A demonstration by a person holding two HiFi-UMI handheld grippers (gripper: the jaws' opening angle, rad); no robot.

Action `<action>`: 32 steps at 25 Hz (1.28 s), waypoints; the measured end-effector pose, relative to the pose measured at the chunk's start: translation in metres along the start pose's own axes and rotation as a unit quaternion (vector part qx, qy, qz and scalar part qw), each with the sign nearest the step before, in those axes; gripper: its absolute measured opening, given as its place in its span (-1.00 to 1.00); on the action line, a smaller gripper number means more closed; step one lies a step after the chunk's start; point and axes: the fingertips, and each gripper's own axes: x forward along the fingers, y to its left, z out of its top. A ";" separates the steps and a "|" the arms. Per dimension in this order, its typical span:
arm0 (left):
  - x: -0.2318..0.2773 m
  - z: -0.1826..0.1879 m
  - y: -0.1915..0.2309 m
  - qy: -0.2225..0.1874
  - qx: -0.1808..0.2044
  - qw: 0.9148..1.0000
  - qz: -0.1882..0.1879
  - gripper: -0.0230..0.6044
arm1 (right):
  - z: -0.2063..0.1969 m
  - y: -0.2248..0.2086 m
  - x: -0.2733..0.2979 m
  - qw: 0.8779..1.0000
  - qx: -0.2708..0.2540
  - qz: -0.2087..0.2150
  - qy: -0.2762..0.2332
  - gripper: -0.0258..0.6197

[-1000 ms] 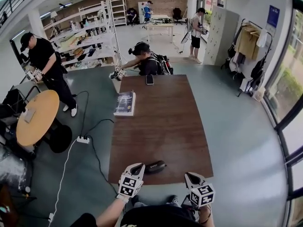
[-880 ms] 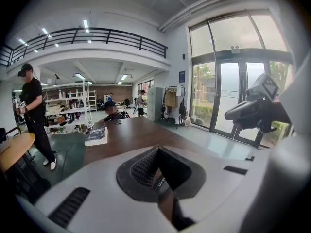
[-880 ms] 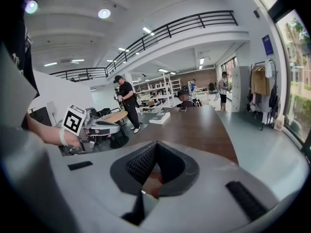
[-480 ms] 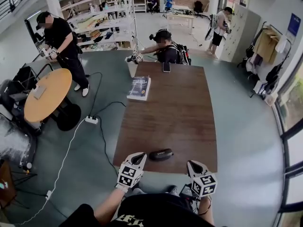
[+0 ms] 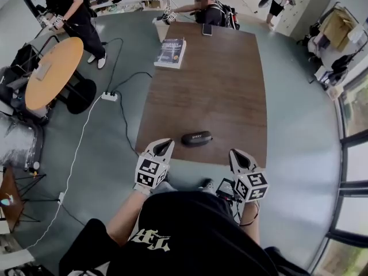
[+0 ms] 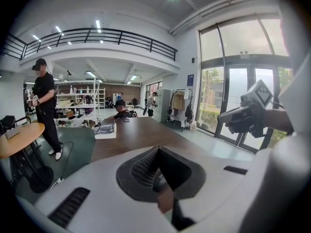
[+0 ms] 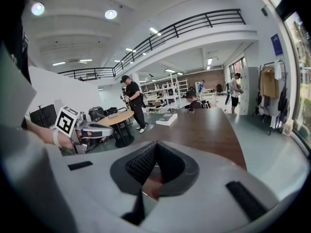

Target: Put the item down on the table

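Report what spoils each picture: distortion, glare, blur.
Head view: evenly lit and sharp, though the fisheye bends the long edges of the table. Left gripper view: dark vignette at the corners, the windows wash out to near white, and the left gripper fills the lower half. Right gripper view: same vignette, and the ceiling lamps flare.

Head view, looking steeply down. A dark oblong case (image 5: pixel 196 138) lies on the brown counter (image 5: pixel 218 91), close to its near edge, with neither gripper touching it. The left gripper (image 5: pixel 164 146) points over the near edge just left of the case. The right gripper (image 5: pixel 236 156) is at the near right, farther from the case. A book (image 5: pixel 171 52) lies at the far left edge. A phone (image 5: pixel 207 29) lies at the far end, before a seated person (image 5: pixel 208 11).
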 end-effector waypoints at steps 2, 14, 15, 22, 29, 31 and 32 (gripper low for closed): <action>-0.004 0.001 0.003 -0.002 -0.001 1.000 0.004 -0.91 | 0.005 0.001 -0.001 1.000 -0.002 -0.001 -0.006 -0.97; -0.012 -0.015 -0.002 0.008 -0.021 1.000 -0.001 -0.91 | -0.001 -0.023 -0.021 0.998 0.039 -0.037 -0.014 -0.97; -0.011 -0.016 -0.002 0.009 -0.021 1.000 -0.001 -0.91 | -0.001 -0.022 -0.020 0.998 0.039 -0.038 -0.014 -0.97; -0.009 -0.016 0.000 0.010 -0.020 1.000 -0.001 -0.91 | -0.003 -0.021 -0.017 0.999 0.038 -0.036 -0.012 -0.97; -0.007 -0.013 0.001 0.010 -0.021 1.000 0.000 -0.91 | -0.002 -0.025 -0.018 0.998 0.039 -0.039 -0.010 -0.97; -0.007 -0.011 0.003 0.010 -0.022 1.000 0.000 -0.91 | 0.001 -0.024 -0.016 0.998 0.039 -0.039 -0.010 -0.97; -0.007 -0.011 0.004 0.010 -0.023 1.000 -0.001 -0.91 | 0.002 -0.024 -0.015 0.998 0.039 -0.039 -0.009 -0.97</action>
